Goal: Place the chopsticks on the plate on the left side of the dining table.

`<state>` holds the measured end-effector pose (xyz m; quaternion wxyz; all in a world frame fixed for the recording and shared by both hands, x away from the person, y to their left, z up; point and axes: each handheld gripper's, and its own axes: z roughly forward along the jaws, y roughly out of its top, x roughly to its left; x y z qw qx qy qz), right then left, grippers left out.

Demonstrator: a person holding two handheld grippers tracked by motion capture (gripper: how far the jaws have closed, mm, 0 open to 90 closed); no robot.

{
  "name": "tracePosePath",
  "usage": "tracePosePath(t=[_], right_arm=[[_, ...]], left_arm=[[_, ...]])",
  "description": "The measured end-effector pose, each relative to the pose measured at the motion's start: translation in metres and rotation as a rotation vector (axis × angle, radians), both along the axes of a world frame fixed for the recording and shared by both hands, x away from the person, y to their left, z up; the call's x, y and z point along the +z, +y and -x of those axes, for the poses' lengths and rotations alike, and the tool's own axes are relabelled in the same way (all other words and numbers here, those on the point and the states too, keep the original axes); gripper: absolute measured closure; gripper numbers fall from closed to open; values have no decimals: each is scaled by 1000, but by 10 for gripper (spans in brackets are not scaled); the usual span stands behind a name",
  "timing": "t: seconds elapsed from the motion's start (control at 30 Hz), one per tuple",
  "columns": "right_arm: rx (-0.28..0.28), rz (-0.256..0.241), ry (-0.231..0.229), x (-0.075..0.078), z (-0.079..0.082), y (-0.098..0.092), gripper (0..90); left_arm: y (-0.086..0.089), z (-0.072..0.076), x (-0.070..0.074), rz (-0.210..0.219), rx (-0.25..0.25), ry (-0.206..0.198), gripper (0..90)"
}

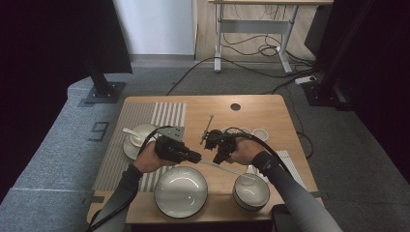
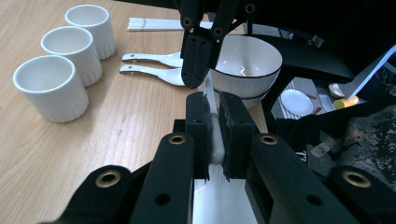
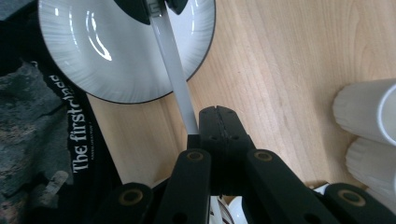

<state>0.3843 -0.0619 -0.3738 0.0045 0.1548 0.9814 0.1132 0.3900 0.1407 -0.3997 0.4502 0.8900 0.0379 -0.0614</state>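
A thin white chopstick [image 2: 214, 140] is clamped between the jaws of my left gripper [image 2: 213, 100], which is shut on it. In the high view it runs from the left gripper [image 1: 196, 157] rightward toward the bowl [image 1: 251, 192]. My right gripper [image 3: 217, 109] is shut, jaws pressed together. The chopstick [image 3: 175, 70] passes along the outside of its left jaw, not between the jaws. In the left gripper view the right gripper [image 2: 194, 79] points down just above the chopstick. Both grippers hover over the table's middle, above the plate [image 1: 180, 192].
Three white ribbed cups [image 2: 51, 86] stand in a row, with two white spoons [image 2: 154, 74] and more chopsticks [image 2: 154, 23] beside them. A cup on a saucer with a spoon [image 1: 139, 137] sits on the striped mat [image 1: 145, 113] at left. A black-rimmed bowl [image 2: 247, 60] is near the front right.
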Motion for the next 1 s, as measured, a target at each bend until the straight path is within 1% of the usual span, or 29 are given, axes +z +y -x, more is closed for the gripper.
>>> tracePosePath(t=[0.03, 0.1, 0.17, 0.23, 0.27, 0.33, 0.37, 0.43, 0.57, 0.63, 0.7, 0.8, 0.87, 0.93, 1.0], right_arm=[[3, -1, 8, 0, 0, 0, 900], [4, 0, 11, 2, 0, -2, 900], [-2, -2, 11, 3, 0, -5, 895], [-7, -8, 10, 4, 0, -8, 877], [-15, -9, 10, 5, 0, -10, 867], [-26, -9, 7, 6, -1, -13, 859], [-31, -10, 4, 6, -2, -15, 854], [-51, -8, -9, 5, -3, -19, 829], [-85, -1, -28, 4, -6, -26, 784], [-94, -8, -39, 3, -8, -29, 742], [-109, -13, -50, 2, -9, -31, 676], [-142, -23, -66, 1, -12, -36, 583], [-169, -28, -86, 0, -14, -40, 521], [-196, -33, -99, 1, -16, -43, 480], [-223, -39, -118, 1, -18, -47, 462]], left_arm=[[1, 0, 0, -2, -4, -2, 833], [2, -1, -1, 6, -3, 9, 834], [5, -2, -2, 29, -8, 20, 835], [7, -2, -1, 40, -16, 27, 836], [8, -2, -1, 44, -8, 29, 836], [10, -2, 1, 53, -7, 31, 836], [11, -2, 2, 59, 5, 28, 836], [15, -2, 4, 68, 18, 24, 837], [22, -3, 8, 99, 39, 22, 836], [26, -2, 10, 116, 48, 21, 837], [30, -1, 12, 131, 55, 21, 836], [36, 0, 14, 151, 69, 18, 837], [40, 0, 16, 162, 88, 12, 837], [44, 1, 17, 169, 104, 6, 837], [49, 1, 17, 176, 119, 6, 837]])
